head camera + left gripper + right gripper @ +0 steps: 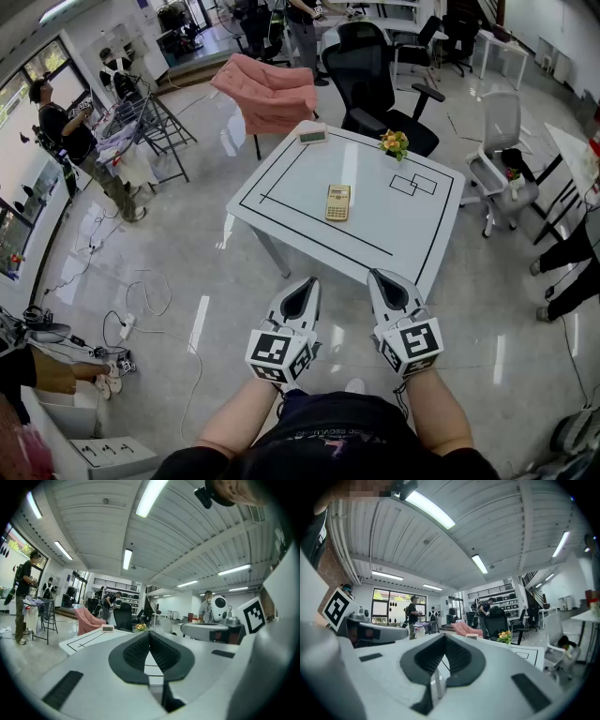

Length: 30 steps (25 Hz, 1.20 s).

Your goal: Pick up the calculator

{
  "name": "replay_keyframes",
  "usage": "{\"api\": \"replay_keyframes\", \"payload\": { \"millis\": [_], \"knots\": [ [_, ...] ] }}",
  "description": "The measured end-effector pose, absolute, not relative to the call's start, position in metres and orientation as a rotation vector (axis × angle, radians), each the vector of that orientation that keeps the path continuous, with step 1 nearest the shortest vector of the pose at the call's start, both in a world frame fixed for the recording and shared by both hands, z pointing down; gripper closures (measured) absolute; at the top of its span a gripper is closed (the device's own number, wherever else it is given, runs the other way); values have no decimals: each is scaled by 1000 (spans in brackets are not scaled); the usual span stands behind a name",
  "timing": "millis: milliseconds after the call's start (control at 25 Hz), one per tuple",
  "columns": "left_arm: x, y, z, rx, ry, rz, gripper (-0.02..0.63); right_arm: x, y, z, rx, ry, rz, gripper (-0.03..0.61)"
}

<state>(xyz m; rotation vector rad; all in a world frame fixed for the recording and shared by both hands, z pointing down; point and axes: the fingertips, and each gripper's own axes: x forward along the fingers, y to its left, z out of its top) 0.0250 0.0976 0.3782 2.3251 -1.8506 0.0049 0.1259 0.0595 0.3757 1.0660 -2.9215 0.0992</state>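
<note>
Side by side at six o'clock, left gripper (305,289) and right gripper (384,284) both have jaws pressed together on nothing, short of the white table (281,217), where the gold calculator (337,202) lies flat at twelve o'clock.

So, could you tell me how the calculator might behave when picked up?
The calculator looks like a flat, rigid slab, so it probably won't flex or roll. Lying flat on the smooth table, it may slide when nudged, and its low edges likely offer little purchase.
</note>
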Motion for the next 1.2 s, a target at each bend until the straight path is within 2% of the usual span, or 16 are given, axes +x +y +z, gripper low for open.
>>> {"api": "replay_keyframes", "payload": {
  "millis": [440, 480, 520, 560, 600, 640, 1200],
  "knots": [
    [29, 94, 374, 2295, -1887, -38, 606, 135, 58, 372, 1019, -2965, 115, 577],
    [30, 94, 373, 2300, -1884, -41, 562, 136, 57, 371, 1011, -2970, 109, 577],
    [32, 93, 372, 2311, -1878, -41, 478, 136, 56, 370, 999, -2976, 107, 554],
    [34, 91, 373, 2324, -1872, -35, 381, 136, 54, 371, 987, -2981, 111, 490],
    [35, 90, 374, 2335, -1869, -23, 291, 136, 51, 372, 982, -2983, 120, 375],
    [36, 88, 375, 2342, -1867, -8, 277, 137, 47, 374, 987, -2982, 129, 306],
    [-14, 24, 390, 2410, -1751, 3, 266, 101, -18, 397, 1135, -2875, 162, 302]
  ]
}}
